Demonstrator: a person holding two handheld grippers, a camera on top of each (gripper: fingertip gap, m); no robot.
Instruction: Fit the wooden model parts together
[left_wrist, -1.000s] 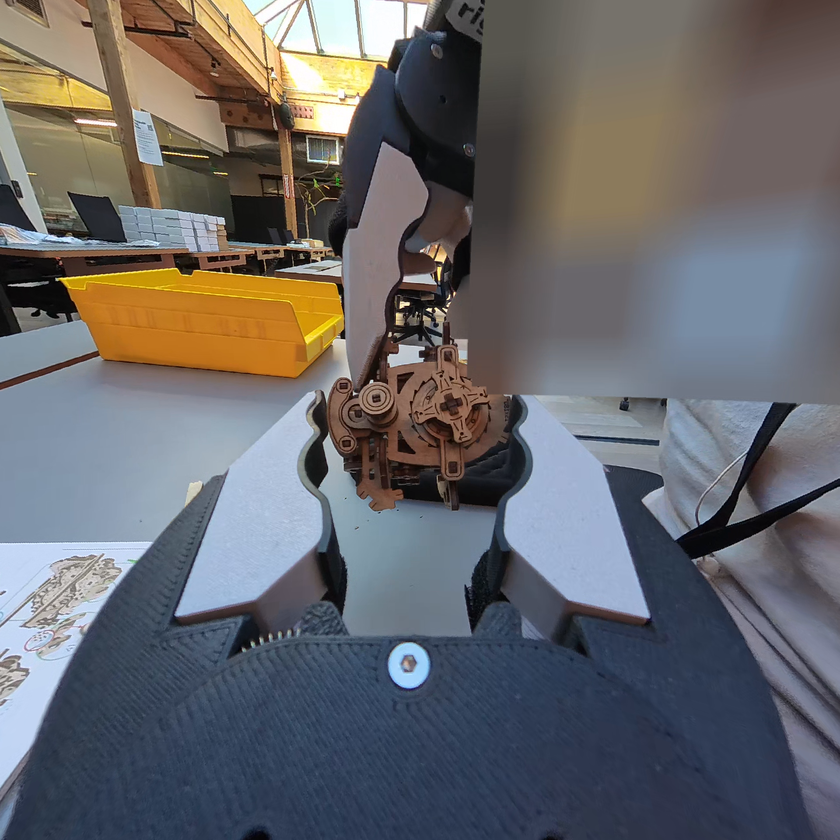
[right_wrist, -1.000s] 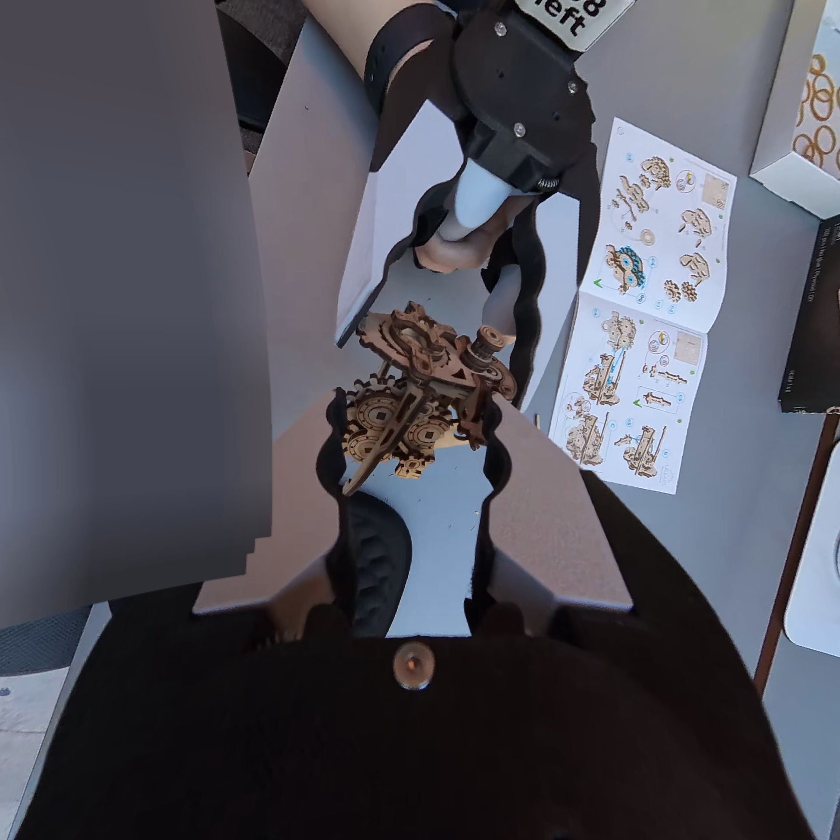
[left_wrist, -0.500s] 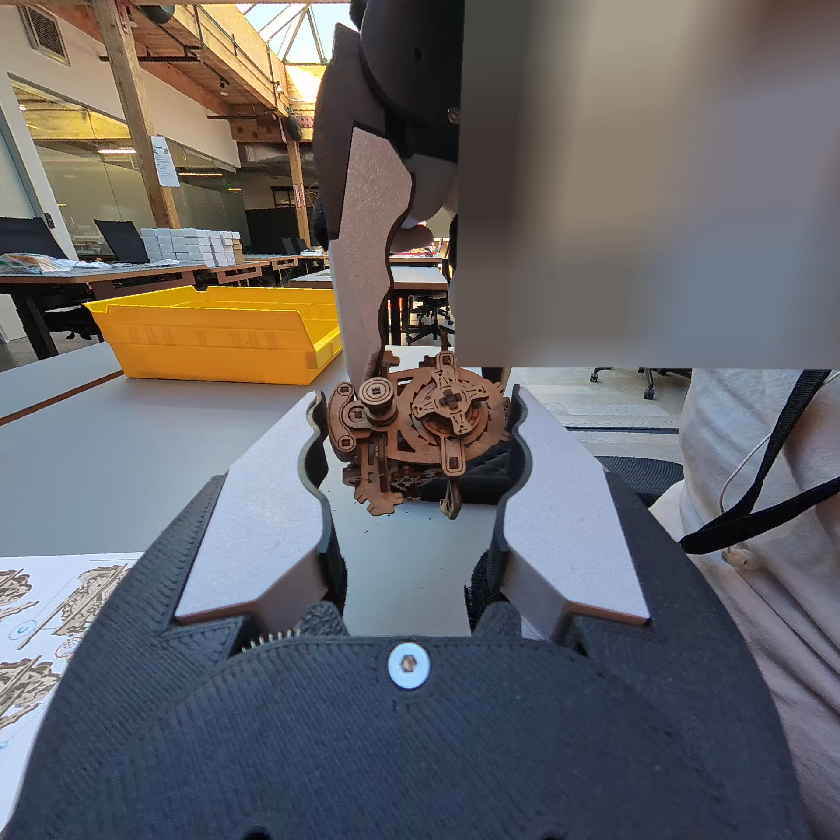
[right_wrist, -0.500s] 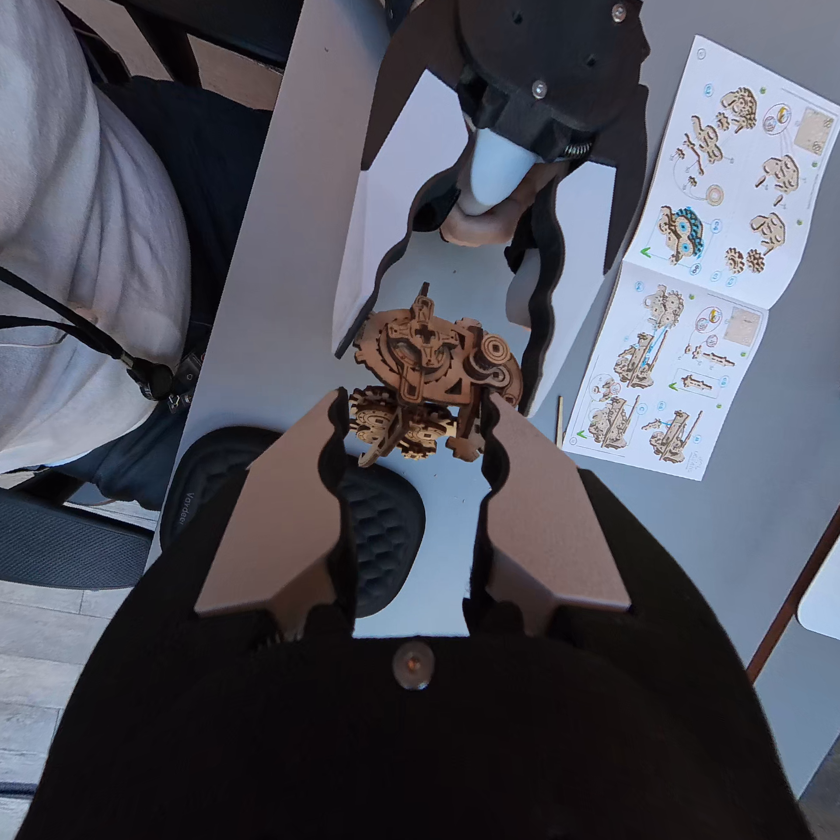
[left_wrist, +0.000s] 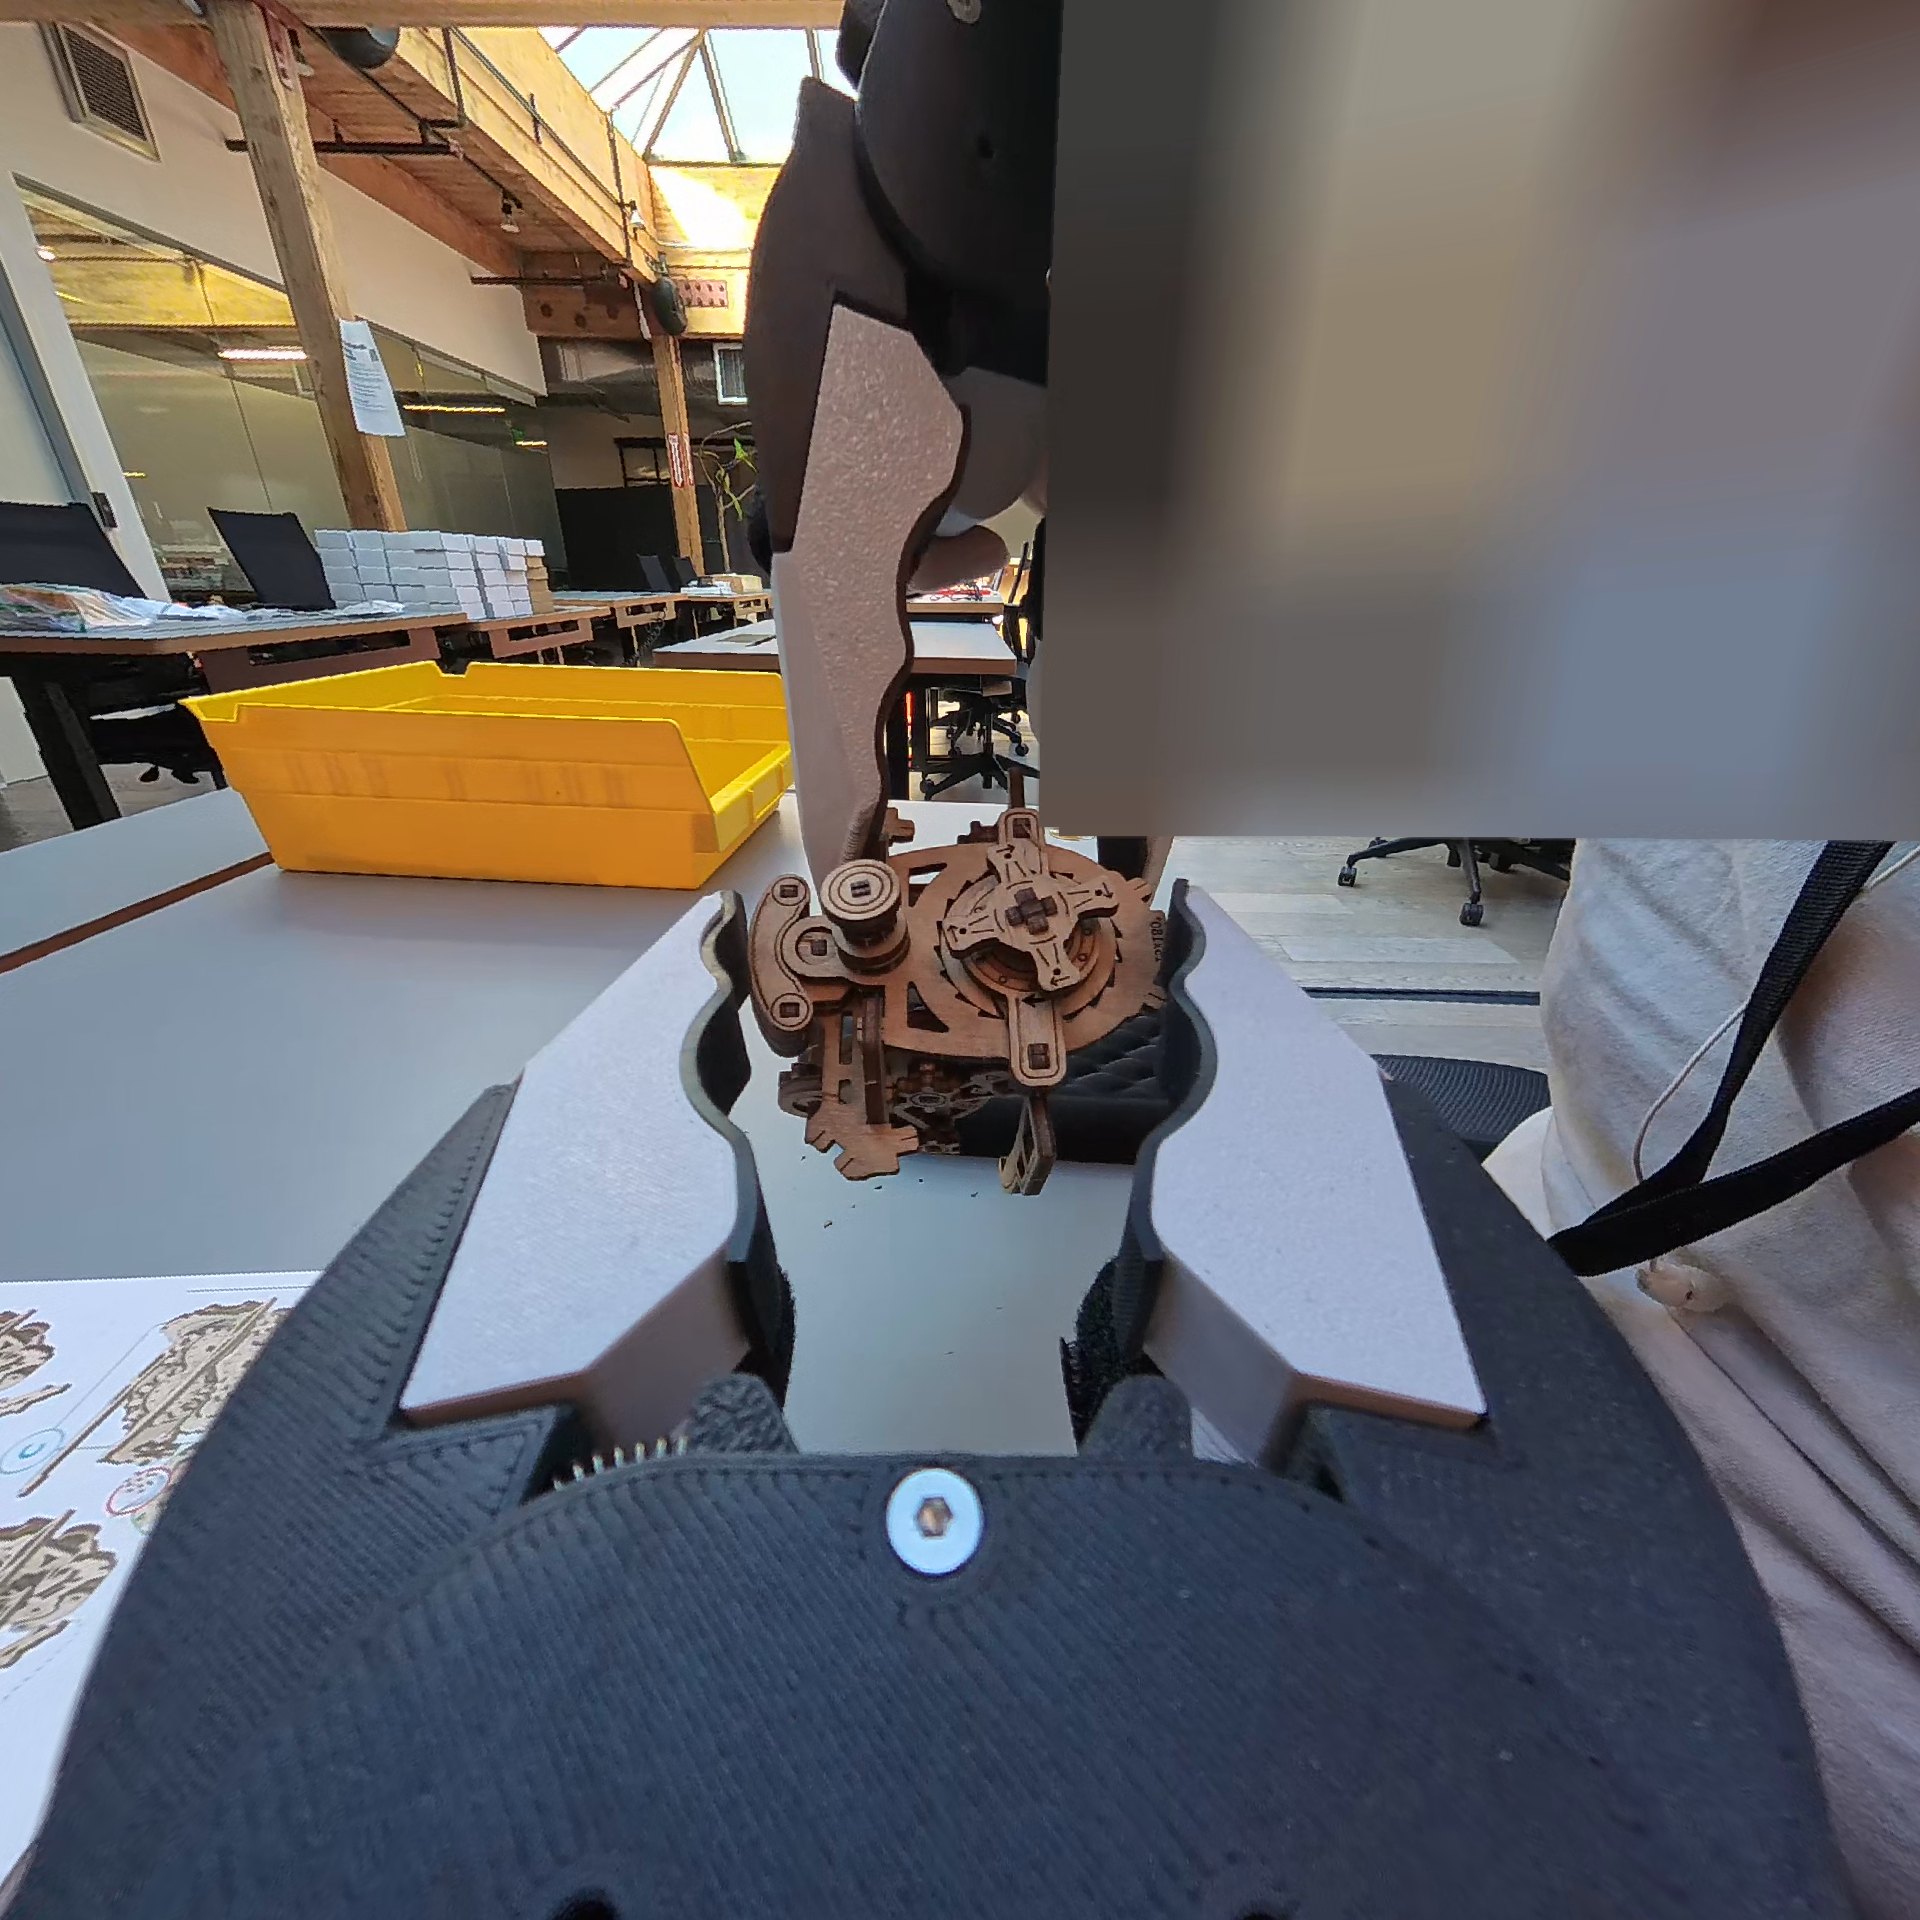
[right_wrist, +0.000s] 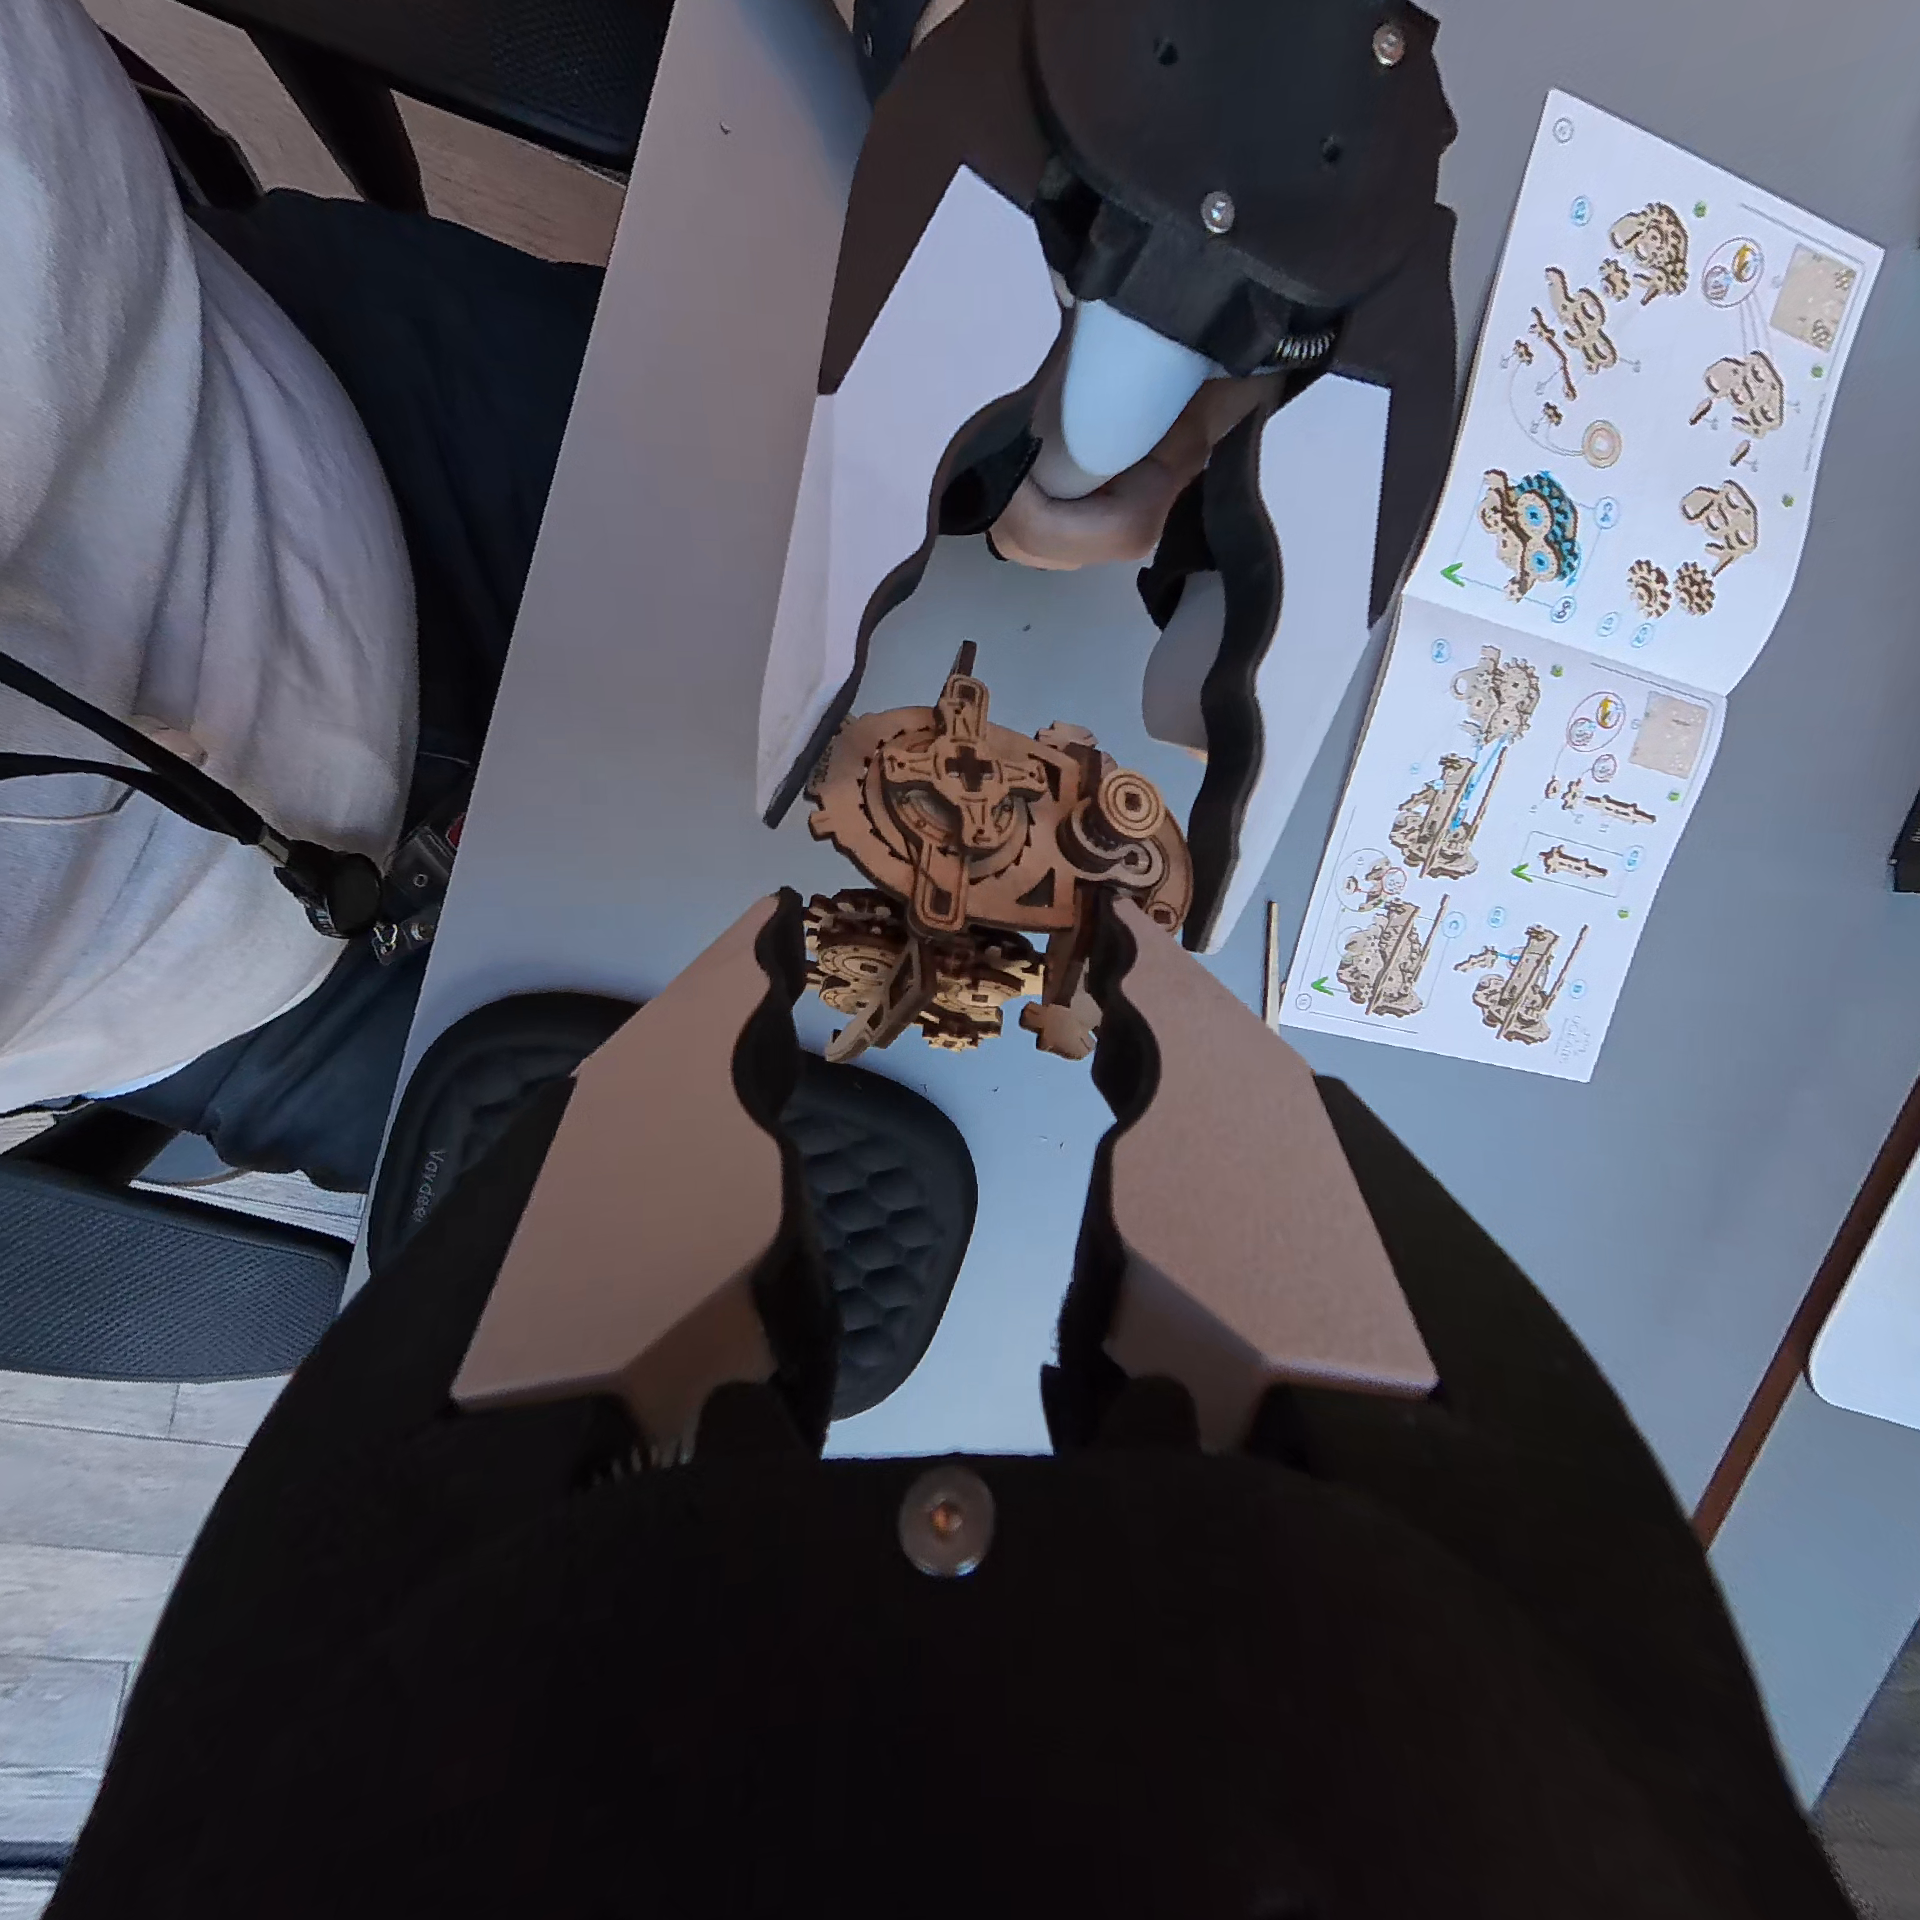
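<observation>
Right now the wooden model (left_wrist: 940, 977) sits in the middle of the left wrist view, caught between the tips of the left gripper (left_wrist: 961, 971), whose fingers are closed in on its two sides: the left finger (left_wrist: 623, 1132) against the curved arm with the small round knob, the right finger (left_wrist: 1278, 1143) against the rim of the big toothed disc. It hangs clear of the grey table (left_wrist: 260, 1039), with its flat cross-and-disc face turned toward this camera and its legs and lower gears pointing down. The right gripper (left_wrist: 997, 842) comes down from the top centre of that frame, one pale finger (left_wrist: 852, 623) reaching the model's upper left edge; the other is mostly hidden behind the model and a blurred patch. In the right wrist view the same model (right_wrist: 987, 831) lies mid-frame, just beyond the tips of the right gripper (right_wrist: 940, 940), which pinches the lower part by the gears and legs, while the left gripper (right_wrist: 997, 800) reaches in from the top of the frame. So the model is held from two directions at nearly a right angle, its layered stack running from the disc face to the gears. My guess is that any pressing should go along that stack, each gripper bracing against the other. An instruction sheet (right_wrist: 1558, 623) lies at the right of that frame, a yellow bin (left_wrist: 499, 769) at the left of the other.
</observation>
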